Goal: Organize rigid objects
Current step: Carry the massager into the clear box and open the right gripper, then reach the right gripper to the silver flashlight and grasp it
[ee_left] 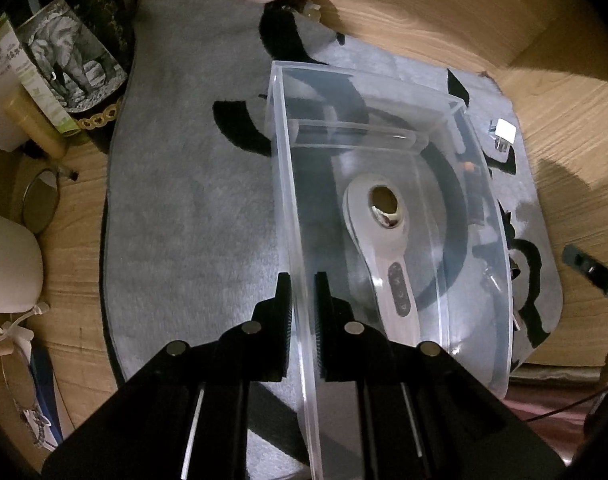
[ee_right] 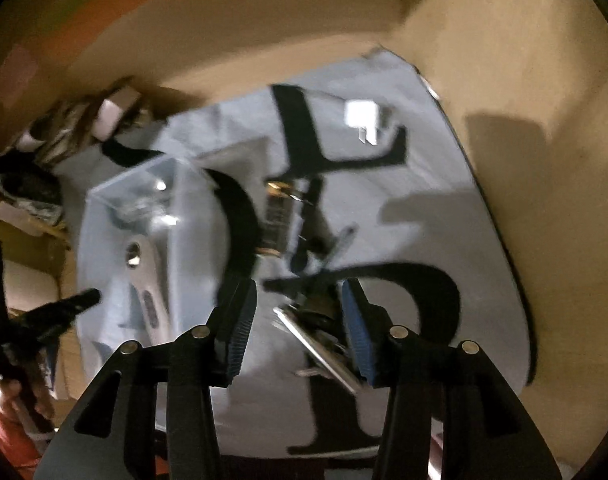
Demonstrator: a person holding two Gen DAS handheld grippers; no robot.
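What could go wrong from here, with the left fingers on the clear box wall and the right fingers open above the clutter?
1. The left gripper pinches only one thin wall of the clear box; lifting could tip it and slide the white handheld device about.
2. The right gripper is open over tangled, blurred small items; it may grab several.

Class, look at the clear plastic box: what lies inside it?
Inside the clear plastic box lies a white handheld device. The left gripper clamps its wall and hides the near corner.
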